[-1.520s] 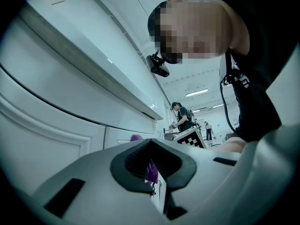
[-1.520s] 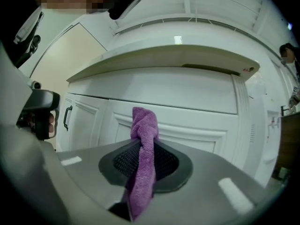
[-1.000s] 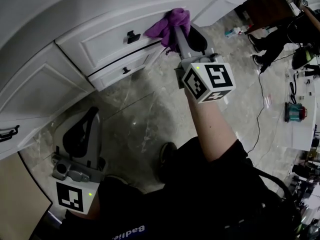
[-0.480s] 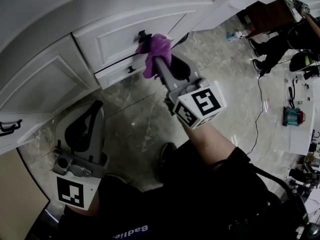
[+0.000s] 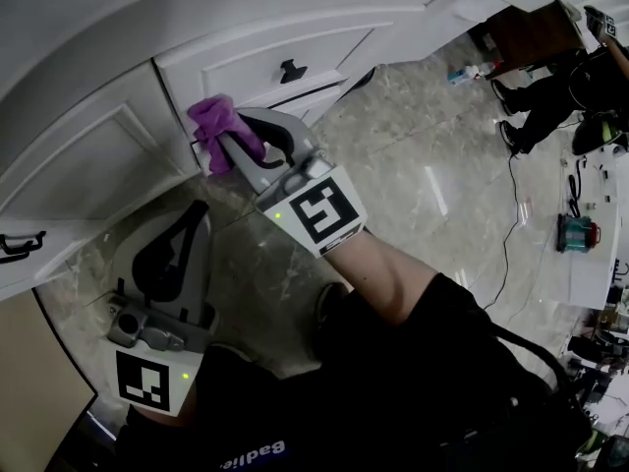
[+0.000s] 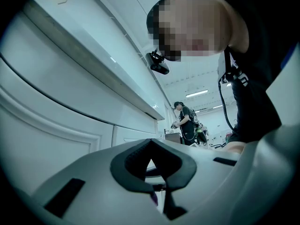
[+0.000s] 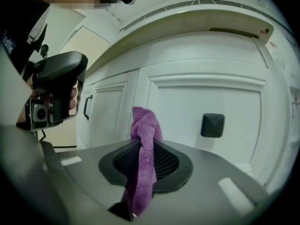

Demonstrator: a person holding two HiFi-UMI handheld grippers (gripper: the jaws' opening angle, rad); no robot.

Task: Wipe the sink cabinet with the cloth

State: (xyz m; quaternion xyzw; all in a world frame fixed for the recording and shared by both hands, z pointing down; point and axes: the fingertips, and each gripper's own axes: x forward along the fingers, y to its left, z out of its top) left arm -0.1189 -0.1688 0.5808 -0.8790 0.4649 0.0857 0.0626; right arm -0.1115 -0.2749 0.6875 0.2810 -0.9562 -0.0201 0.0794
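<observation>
The cloth [image 5: 220, 126] lies against the sink cabinet [image 5: 93, 160], left of the knob [image 5: 292, 69].

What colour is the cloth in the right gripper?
Purple cloth; clearest in the right gripper view.

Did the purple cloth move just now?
Yes. The purple cloth slid leftward in the head view, from right of the black square knob to its left.
</observation>
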